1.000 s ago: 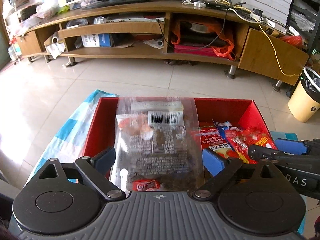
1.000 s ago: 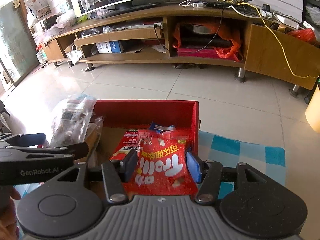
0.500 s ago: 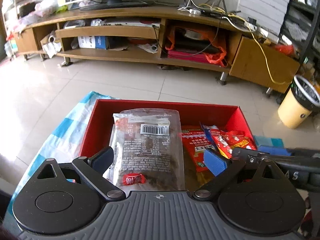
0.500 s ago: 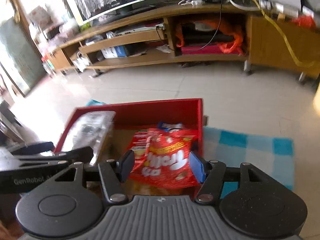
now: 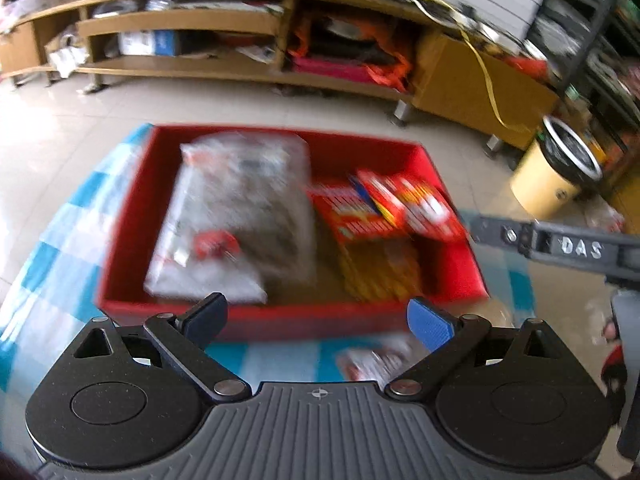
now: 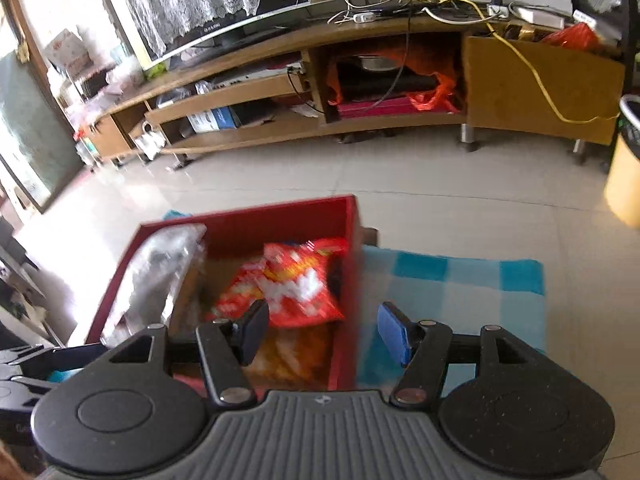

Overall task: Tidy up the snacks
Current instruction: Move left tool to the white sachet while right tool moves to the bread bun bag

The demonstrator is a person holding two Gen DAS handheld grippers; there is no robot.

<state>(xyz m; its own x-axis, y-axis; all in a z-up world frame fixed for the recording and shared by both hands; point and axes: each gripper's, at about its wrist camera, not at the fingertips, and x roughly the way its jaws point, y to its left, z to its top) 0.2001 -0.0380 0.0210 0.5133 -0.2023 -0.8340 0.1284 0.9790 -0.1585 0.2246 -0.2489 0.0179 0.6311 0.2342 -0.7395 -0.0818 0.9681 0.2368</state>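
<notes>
Hovering just short of the red box (image 5: 280,322), the left gripper (image 5: 316,316) and right gripper (image 6: 320,330) both have jaws spread, empty. Inside the box lie the clear bag (image 5: 236,216) and red packets (image 6: 300,280), so that placing looks done. Next probably calls for fetching the small packet (image 5: 376,360) on the checked cloth (image 6: 452,280) beside the box; open floor (image 6: 360,172) lies beyond its far wall.

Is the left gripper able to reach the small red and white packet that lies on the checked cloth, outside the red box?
Probably yes. The packet lies on the cloth just beneath the open left gripper, on the near side of the red box. Nothing covers it, though blur hides its exact shape.
</notes>
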